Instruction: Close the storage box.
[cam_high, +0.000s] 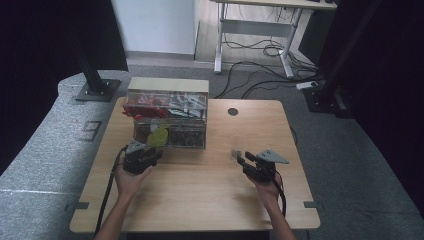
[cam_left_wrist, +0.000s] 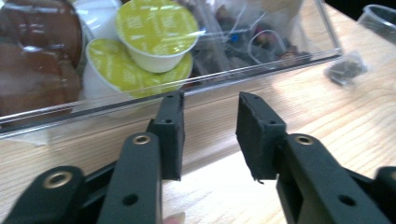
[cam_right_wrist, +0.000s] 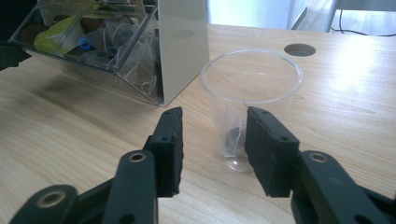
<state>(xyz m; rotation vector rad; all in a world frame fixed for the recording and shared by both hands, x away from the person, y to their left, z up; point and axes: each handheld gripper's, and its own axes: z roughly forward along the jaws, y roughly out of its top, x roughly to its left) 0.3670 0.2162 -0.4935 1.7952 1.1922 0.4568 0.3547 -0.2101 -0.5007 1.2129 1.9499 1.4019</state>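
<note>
A clear plastic cup (cam_right_wrist: 252, 84) stands upright on the wooden table (cam_high: 200, 200), and a small dark tea sachet (cam_right_wrist: 231, 135) shows through its wall near the bottom. My right gripper (cam_right_wrist: 215, 149) is open just in front of the cup, with its pads off the wall; the high view shows it at the right (cam_high: 241, 159). My left gripper (cam_left_wrist: 210, 135) is open with nothing between its jaws, close to the front of a clear organiser box (cam_left_wrist: 233, 74). Yellow-lidded capsules (cam_left_wrist: 156, 30) lie inside the box. From above, the left gripper (cam_high: 154, 154) is at the box's front left corner.
The organiser box (cam_high: 167, 117) stands at the table's back left, with tea bags and red packets in its compartments. A round cable hole (cam_high: 233, 111) lies behind the cup. A desk and loose cables are on the floor beyond the table.
</note>
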